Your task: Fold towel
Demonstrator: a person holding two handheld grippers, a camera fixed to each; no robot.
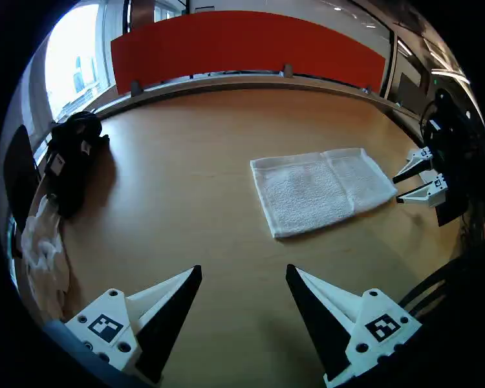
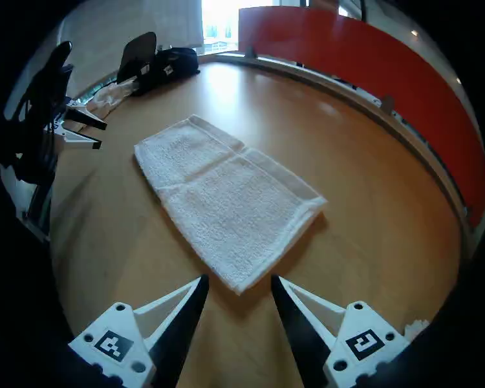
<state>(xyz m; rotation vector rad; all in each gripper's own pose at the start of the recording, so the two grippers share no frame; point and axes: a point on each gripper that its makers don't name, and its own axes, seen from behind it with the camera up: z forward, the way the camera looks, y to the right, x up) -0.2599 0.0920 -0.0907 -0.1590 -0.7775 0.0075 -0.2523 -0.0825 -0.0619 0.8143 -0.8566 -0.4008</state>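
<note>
A white towel lies flat and folded on the wooden table, with a crease line across it. My left gripper is open over bare wood, well short of the towel. The right gripper appears there at the towel's far right edge, open. In the right gripper view the same towel stretches away from me, its near corner just ahead of my open right gripper. The left gripper hovers open at the far left, held by a dark-sleeved arm.
A black bag and a crumpled white cloth sit at the table's left edge. An orange-red partition runs along the far edge. The same bag lies at the far end in the right gripper view.
</note>
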